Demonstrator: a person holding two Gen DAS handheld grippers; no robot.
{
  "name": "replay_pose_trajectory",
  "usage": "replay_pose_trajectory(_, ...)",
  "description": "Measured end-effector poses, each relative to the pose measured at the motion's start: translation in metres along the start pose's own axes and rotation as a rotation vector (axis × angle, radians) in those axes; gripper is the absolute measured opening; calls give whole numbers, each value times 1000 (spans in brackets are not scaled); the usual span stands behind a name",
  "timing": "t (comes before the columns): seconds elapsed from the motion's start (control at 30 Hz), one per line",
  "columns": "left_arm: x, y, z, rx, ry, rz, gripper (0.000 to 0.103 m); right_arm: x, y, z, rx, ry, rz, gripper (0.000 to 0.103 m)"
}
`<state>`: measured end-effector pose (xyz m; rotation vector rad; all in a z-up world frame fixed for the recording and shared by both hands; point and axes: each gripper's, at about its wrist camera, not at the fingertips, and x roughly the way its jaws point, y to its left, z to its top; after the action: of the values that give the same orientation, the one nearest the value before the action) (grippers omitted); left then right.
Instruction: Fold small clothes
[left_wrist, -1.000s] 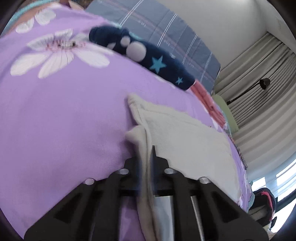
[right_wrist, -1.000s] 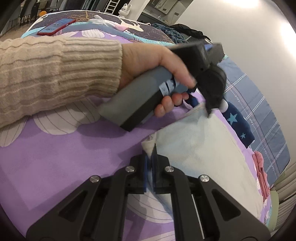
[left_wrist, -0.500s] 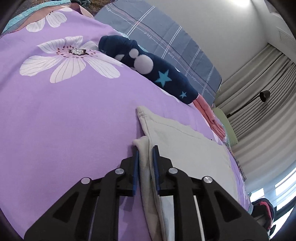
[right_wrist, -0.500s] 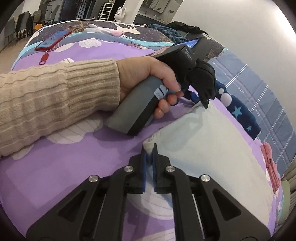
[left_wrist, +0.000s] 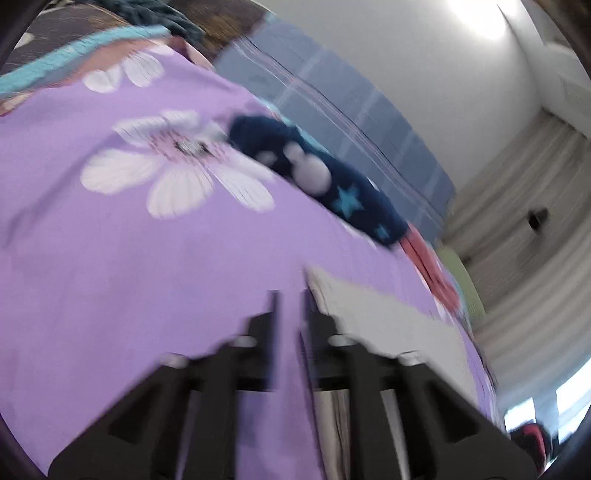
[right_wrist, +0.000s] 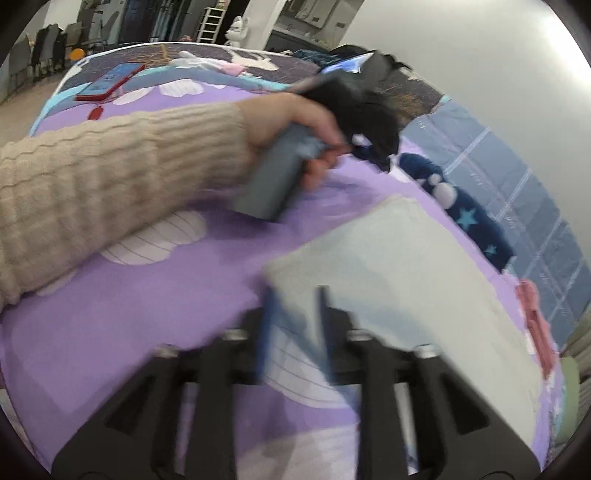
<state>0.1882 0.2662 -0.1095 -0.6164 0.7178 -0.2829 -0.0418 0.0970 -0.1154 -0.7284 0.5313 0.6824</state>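
The cream cloth (right_wrist: 402, 280) lies flat and rectangular on the purple bedspread (left_wrist: 122, 266), ahead of both pairs of fingers. The left gripper (left_wrist: 290, 310) and right gripper (right_wrist: 295, 310) stand apart, empty.

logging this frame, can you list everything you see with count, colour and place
cloth: 1, cream, flat on the bedspread ahead of both grippers
bedspread: 1, purple with white flowers, under everything
sock: 1, navy with stars and white dots, beyond the cloth
pink garment: 1, pink, past the sock near the bed edge
green item: 1, pale green, beside the pink garment
pillow: 1, blue-grey checked, by the wall
phone: 1, red case, far end of the bed
curtain: 1, beige, right of the bed
left gripper: 1, black, open, at the cloth's corner
right gripper: 1, black, open, over the cloth's near edge
left hand: 1, beige sleeve, holding the left gripper
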Motion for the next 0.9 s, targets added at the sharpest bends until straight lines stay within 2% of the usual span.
replay_pose_trajectory(0.03, -1, -2, -5, 12, 34, -35, 51, 0, -1, -1, -7, 8, -14, 37)
replay_pose_trajectory(0.07, 1, -4, -9, 28, 65, -61, 54, 2, 0, -2, -18, 30, -33, 39)
replay_pose_trajectory(0.13, 12, -12, -20, 70, 147, -87, 55, 9, 3, -3, -40, 65, -56, 46)
replay_pose_trajectory(0.17, 17, -15, -22, 88, 156, -77, 56, 12, 6, -4, -52, 71, -69, 47)
replay_pose_trajectory(0.23, 19, -21, -24, 115, 150, -73, 60, 13, 12, -3, -80, 64, -103, 48)
replay_pose_trajectory(0.33, 20, -20, -26, 98, 147, -106, 60, 19, 19, 1, -107, 59, -159, 52)
replay_pose_trajectory(0.43, 21, -23, -27, 105, 134, -104, 60, 32, 20, 10, -94, 60, -202, 52)
replay_pose_trajectory(0.5, 26, -26, -27, 105, 136, -111, 56, 43, 17, 17, -71, 75, -224, 49)
replay_pose_trajectory(0.57, 36, -29, -25, 98, 155, -107, 36, 47, 14, 21, -45, 88, -215, 42)
replay_pose_trajectory(0.6, 42, -30, -23, 92, 166, -100, 32, 49, 14, 21, -45, 95, -201, 34)
replay_pose_trajectory(0.67, 52, -28, -19, 65, 181, -92, 18, 50, 17, 21, -59, 93, -199, 27)
replay_pose_trajectory(0.8, 54, -22, -18, 30, 182, -114, 17, 51, 19, 21, -64, 90, -210, 25)
replay_pose_trajectory(0.9, 55, -24, -18, 36, 180, -96, 17, 56, 14, 23, -48, 91, -201, 23)
